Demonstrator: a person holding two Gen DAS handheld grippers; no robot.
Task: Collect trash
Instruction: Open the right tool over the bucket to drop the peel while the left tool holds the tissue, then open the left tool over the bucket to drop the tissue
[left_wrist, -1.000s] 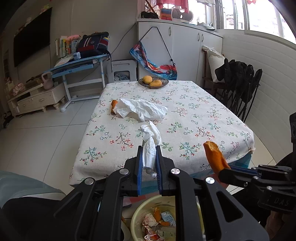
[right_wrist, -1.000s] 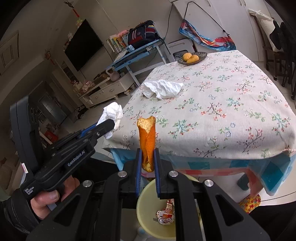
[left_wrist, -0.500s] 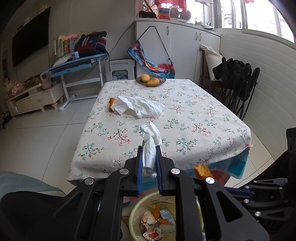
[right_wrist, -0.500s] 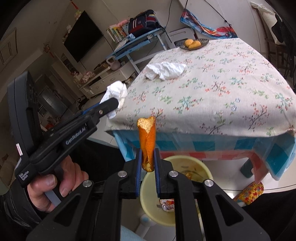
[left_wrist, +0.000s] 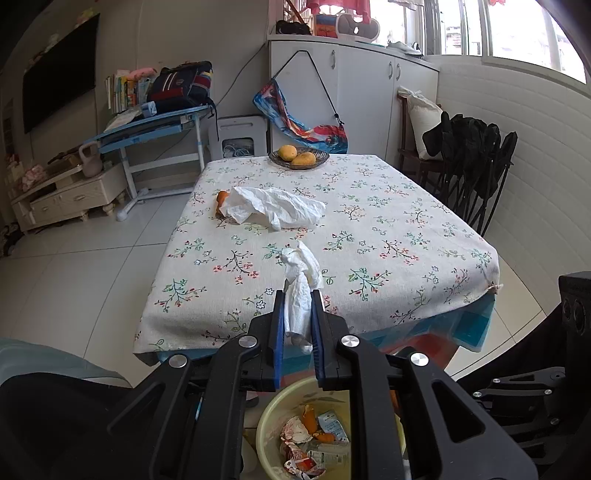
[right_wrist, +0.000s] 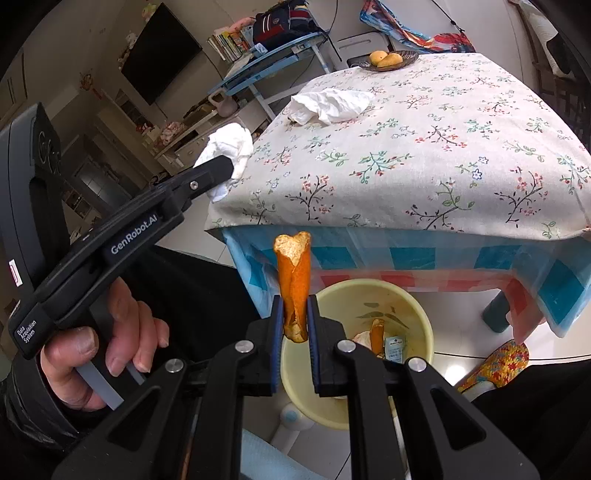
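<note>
Left gripper (left_wrist: 298, 317): fingers clamped on a tissue (left_wrist: 301, 280), low centre of the left view, above the bin (left_wrist: 271, 435).
Right gripper (right_wrist: 295, 321): fingers clamped on the lower end of a peel (right_wrist: 294, 273), centre of the right view, over the near rim of the bin (right_wrist: 424, 325).
Tissue: light, soft, crushes flat; it probably clings to the pads on release, so a shake may help.
Peel: light, curled, fairly stiff, likely a little slick inside; held upright by its base, it should drop cleanly.
Left on the surface (left_wrist: 388, 229): a big tissue (left_wrist: 275, 208) and a second peel (left_wrist: 221, 199) touching its left end, upper middle of the left view; pinch the tissue at a raised fold.
Edges: the cloth edge overhangs just behind the bin.
Room: the bin mouth is wide and part full; both grippers are near each other, so release one at a time.
</note>
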